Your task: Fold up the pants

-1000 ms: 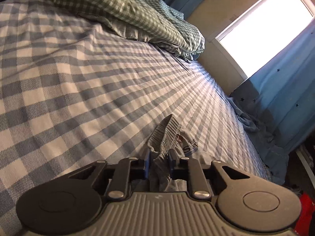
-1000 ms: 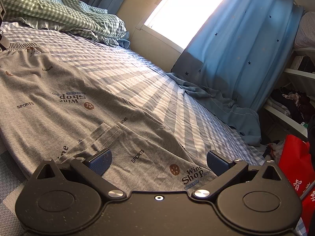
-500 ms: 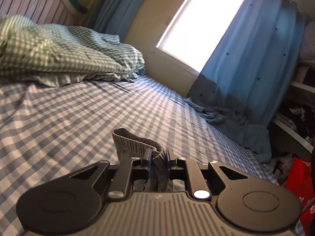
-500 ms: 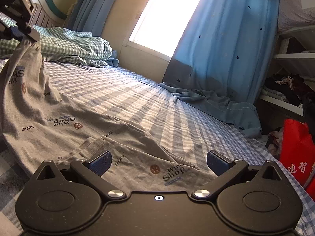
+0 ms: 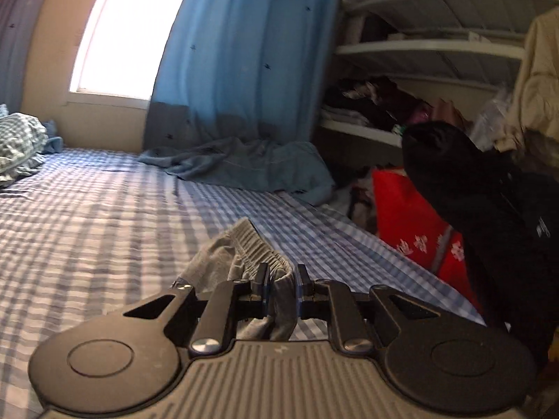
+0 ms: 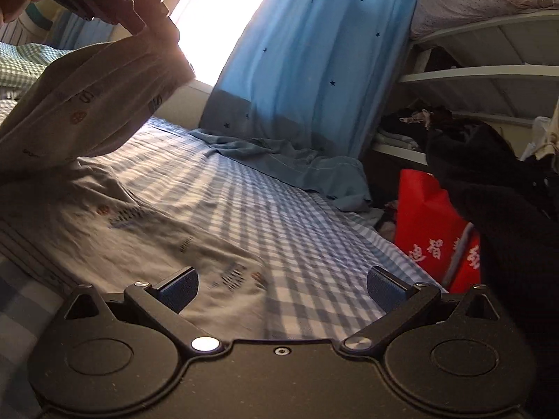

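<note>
**Waistband pinched and lifted over the checked bed**

Sunlight is pouring through the window at 11 o'clock and striping the blue-and-white checked bed in front of you. A blue curtain is hanging beside it, its hem pooling on the mattress, and white shelves stuffed with clothes are showing at 2 o'clock above a red bag.

Your left gripper is pinching the elastic waistband of the grey pants; its fingers are pressing the bunched fabric between them. In the right wrist view that same end is hanging in the air at 10 o'clock, while the rest of the pants is draping down and lying blurred on the bed.

Your right gripper is holding nothing, its fingers spread wide, with the pants' near edge lying between and below them.
</note>
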A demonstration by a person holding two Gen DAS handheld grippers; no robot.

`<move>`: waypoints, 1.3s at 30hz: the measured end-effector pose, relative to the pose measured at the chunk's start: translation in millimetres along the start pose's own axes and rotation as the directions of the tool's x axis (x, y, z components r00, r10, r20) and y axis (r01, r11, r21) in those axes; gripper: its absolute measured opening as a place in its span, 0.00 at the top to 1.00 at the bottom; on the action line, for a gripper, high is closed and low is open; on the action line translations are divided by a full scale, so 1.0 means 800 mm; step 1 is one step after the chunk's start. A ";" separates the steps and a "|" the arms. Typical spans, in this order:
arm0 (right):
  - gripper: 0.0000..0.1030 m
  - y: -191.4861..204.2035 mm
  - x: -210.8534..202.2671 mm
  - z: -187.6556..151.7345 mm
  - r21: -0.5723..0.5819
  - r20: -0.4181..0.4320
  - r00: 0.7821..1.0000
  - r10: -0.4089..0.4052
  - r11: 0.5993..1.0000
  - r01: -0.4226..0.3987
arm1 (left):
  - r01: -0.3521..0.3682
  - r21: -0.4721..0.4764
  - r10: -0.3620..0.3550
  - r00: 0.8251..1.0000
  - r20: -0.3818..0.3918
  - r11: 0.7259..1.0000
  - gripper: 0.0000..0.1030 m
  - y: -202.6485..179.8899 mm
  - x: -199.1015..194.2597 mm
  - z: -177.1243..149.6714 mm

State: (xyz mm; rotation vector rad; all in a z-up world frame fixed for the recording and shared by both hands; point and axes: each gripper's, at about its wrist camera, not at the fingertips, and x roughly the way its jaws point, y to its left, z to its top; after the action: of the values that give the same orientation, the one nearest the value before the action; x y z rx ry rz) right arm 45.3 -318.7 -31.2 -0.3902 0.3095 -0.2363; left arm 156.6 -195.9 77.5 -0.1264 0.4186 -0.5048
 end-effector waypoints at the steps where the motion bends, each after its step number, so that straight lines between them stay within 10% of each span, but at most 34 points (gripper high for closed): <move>1: 0.01 -0.012 0.000 -0.010 -0.006 -0.016 1.000 -0.022 1.000 0.022 | 0.019 0.021 -0.018 0.999 -0.030 1.000 0.86 -0.015 0.014 -0.009; 12: 0.01 -0.060 -0.001 -0.086 0.033 -0.153 0.983 -0.097 0.994 0.103 | 0.071 0.212 -0.018 0.971 -0.240 0.975 0.83 -0.111 0.096 -0.140; 14: 0.01 -0.062 -0.002 -0.089 0.044 -0.150 0.984 -0.093 0.994 0.101 | 0.083 0.208 -0.034 0.973 -0.227 0.975 0.72 -0.106 0.085 -0.142; 16: 0.01 -0.065 0.000 -0.088 0.054 -0.149 0.985 -0.090 0.994 0.099 | 0.089 0.216 -0.042 0.976 -0.214 0.972 0.29 -0.100 0.071 -0.141; 21: 0.01 -0.087 0.011 -0.073 0.129 -0.123 0.991 -0.055 0.989 0.071 | 0.076 0.264 -0.026 0.982 -0.185 0.962 0.20 -0.079 0.026 -0.141; 25: 0.01 -0.112 0.034 -0.042 0.278 -0.073 0.989 0.130 0.955 -0.105 | 0.005 0.400 0.064 0.985 -0.157 0.917 0.05 -0.073 0.005 -0.157; 29: 0.01 -0.123 0.079 -0.007 0.401 -0.017 0.907 0.420 0.834 -0.379 | -0.090 0.573 0.189 0.975 -0.117 0.815 0.03 -0.089 0.006 -0.174; 33: 0.01 -0.112 0.136 0.018 0.515 0.017 0.729 0.685 0.619 -0.593 | -0.122 0.673 0.217 0.974 -0.058 0.729 0.02 -0.111 0.009 -0.186; 39: 0.16 -0.091 0.194 0.040 0.604 -0.033 0.661 0.750 0.542 -0.584 | -0.045 0.654 0.166 0.978 -0.125 0.755 0.24 -0.121 0.018 -0.184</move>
State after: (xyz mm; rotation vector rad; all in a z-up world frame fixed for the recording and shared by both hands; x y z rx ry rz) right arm 187.9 -417.6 -12.3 0.3756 0.6459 0.4085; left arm 63.3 -289.0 -40.2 0.6250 0.3987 -0.5258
